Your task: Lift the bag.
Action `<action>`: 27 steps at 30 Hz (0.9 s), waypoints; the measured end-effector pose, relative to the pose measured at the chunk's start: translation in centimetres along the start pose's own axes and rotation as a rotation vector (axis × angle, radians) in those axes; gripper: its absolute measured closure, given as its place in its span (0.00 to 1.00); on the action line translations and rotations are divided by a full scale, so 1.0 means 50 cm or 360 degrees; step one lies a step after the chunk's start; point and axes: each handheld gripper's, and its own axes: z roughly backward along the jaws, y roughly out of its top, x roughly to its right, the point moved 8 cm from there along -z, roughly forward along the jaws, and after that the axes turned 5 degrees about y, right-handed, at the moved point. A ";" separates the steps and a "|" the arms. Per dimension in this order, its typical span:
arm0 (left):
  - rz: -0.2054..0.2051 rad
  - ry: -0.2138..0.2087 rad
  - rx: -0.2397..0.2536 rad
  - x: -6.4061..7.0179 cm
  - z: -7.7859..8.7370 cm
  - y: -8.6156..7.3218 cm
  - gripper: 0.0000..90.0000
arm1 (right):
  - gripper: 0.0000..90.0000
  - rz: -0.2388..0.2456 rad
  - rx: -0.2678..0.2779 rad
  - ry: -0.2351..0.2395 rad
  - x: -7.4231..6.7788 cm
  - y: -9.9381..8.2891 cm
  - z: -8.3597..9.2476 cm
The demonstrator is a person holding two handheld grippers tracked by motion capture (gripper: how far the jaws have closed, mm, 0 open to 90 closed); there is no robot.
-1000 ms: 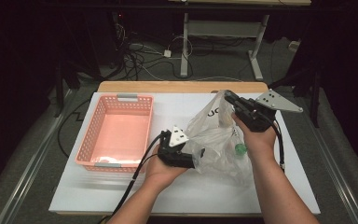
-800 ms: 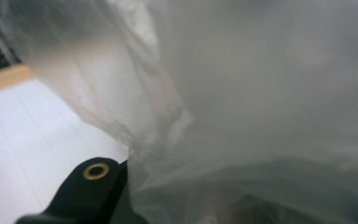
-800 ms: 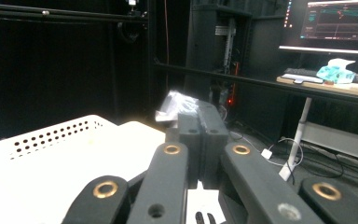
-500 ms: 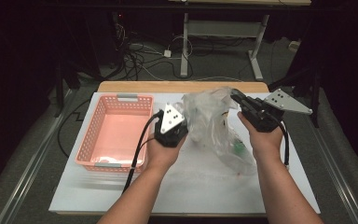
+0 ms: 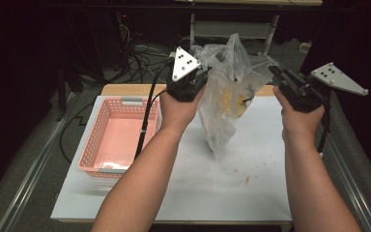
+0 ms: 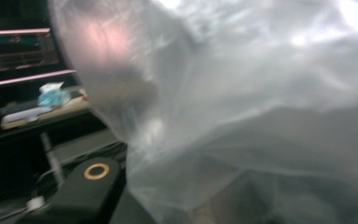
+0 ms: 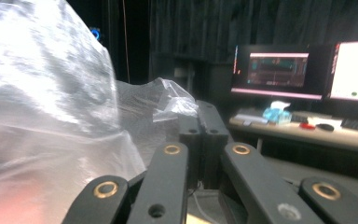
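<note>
A clear plastic bag point(image 5: 224, 104) hangs above the white table point(image 5: 251, 188), stretched between both grippers. Yellow items point(image 5: 229, 99) show through its film. My left gripper point(image 5: 204, 70) is held up at the bag's upper left and is shut on the film. In the left gripper view the bag point(image 6: 242, 116) drapes over the jaws, and one black finger point(image 6: 93, 184) pokes out at the lower left. My right gripper point(image 5: 274, 71) is raised at the bag's right. In the right gripper view its jaws point(image 7: 198, 116) stand together, pinching a fold of the bag point(image 7: 51, 93).
A pink basket point(image 5: 99, 140) sits on the left half of the table. Small red specks point(image 5: 245, 179) lie on the white surface. Cables point(image 5: 140, 53) and a table frame point(image 5: 232, 29) are on the floor behind. A desk with monitors point(image 7: 279, 70) is farther off.
Both hands have risen and the bag has come up off the table to hang in the air. The left gripper moved from the bag's lower left up to its top.
</note>
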 end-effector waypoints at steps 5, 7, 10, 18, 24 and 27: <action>-0.0035 -0.0061 -0.0131 0.014 -0.030 -0.038 0.98 | 1.00 0.0010 -0.0004 0.0008 -0.006 0.005 0.001; -0.0011 -0.0087 -0.0219 0.019 -0.048 -0.077 0.98 | 1.00 0.0010 -0.0048 0.0024 -0.015 -0.019 -0.007; 0.0046 -0.0103 -0.0306 0.020 -0.060 -0.130 0.97 | 1.00 0.0008 -0.0121 0.0055 -0.027 -0.068 -0.019; 0.0166 -0.0097 -0.0358 -0.002 -0.039 -0.197 0.74 | 1.00 -0.0040 -0.0231 0.0066 -0.027 -0.147 -0.023; 0.0198 -0.0098 -0.0402 -0.003 0.029 -0.231 0.42 | 0.83 -0.0052 -0.0269 0.0087 -0.029 -0.162 -0.004; 0.0206 -0.0119 -0.0385 0.003 0.072 -0.243 0.36 | 0.75 -0.0062 -0.0268 0.0098 -0.033 -0.167 0.014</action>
